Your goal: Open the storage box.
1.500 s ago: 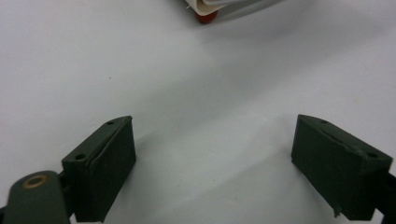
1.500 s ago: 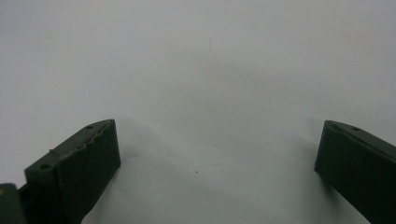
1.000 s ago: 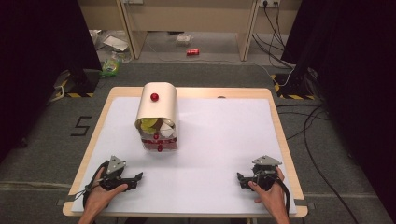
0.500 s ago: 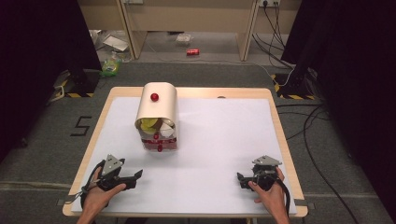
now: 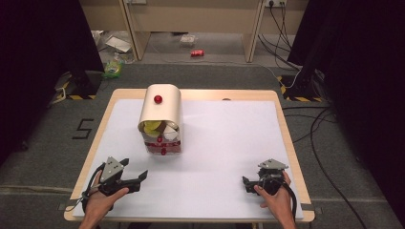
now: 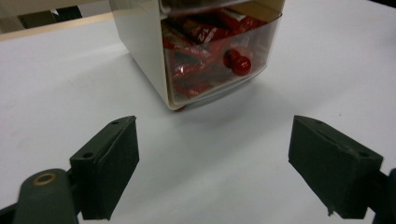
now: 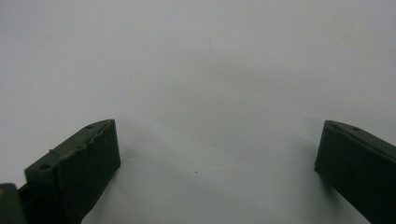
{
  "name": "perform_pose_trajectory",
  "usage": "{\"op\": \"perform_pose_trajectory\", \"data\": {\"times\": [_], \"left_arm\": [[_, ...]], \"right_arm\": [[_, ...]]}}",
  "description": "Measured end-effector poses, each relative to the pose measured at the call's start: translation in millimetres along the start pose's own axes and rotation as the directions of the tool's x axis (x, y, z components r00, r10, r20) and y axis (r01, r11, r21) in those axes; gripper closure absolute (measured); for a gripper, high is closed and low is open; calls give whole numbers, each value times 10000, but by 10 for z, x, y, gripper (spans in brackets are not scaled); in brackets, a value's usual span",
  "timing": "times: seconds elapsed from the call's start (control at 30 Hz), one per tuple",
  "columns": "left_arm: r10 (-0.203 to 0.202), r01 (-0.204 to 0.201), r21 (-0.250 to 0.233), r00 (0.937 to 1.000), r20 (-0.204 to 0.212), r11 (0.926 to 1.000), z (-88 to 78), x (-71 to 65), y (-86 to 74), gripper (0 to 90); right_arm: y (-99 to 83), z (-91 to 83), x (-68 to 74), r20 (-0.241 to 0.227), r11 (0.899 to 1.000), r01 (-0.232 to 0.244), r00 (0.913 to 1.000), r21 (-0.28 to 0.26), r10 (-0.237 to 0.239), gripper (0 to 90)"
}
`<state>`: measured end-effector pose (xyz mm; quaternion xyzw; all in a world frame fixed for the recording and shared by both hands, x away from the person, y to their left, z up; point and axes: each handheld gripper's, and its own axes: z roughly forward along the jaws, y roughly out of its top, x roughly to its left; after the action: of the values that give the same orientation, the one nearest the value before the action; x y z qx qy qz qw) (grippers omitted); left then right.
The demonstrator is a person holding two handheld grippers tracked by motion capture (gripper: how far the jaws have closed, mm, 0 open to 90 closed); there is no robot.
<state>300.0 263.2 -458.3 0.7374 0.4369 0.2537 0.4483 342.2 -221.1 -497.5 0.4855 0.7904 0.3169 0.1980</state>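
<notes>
Red-knobbed drawer [image 6: 219, 65] ahead of left claw [image 6: 212, 172]

A cream box [image 5: 161, 119] with a red knob on top is standing on the table [image 5: 224, 143]. The left gripper [image 5: 136, 179] is lying near its front with jaws spread. The right gripper [image 5: 246, 183] is resting well apart.
</notes>
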Motion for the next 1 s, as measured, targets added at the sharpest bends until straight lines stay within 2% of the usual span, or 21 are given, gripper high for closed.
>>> {"op": "perform_pose_trajectory", "data": {"times": [0.37, 0.8, 1.0], "left_arm": [[-2, 3, -827, 10000, 8, 9966, -81, -81, 119, 162], [212, -198, -1203, 9997, 99, 9925, -62, -160, 260, 164], [302, -290, -1570, 9995, 55, 9872, -84, -174, 349, 164]], "right_arm": [[0, 0, 0, 0, 10000, 6, 10000, -4, -6, 3], [0, 0, 0, 0, 10000, 5, 10000, -2, -5, 3], [0, 0, 0, 1, 10000, 7, 10000, -4, -7, 3]]}}
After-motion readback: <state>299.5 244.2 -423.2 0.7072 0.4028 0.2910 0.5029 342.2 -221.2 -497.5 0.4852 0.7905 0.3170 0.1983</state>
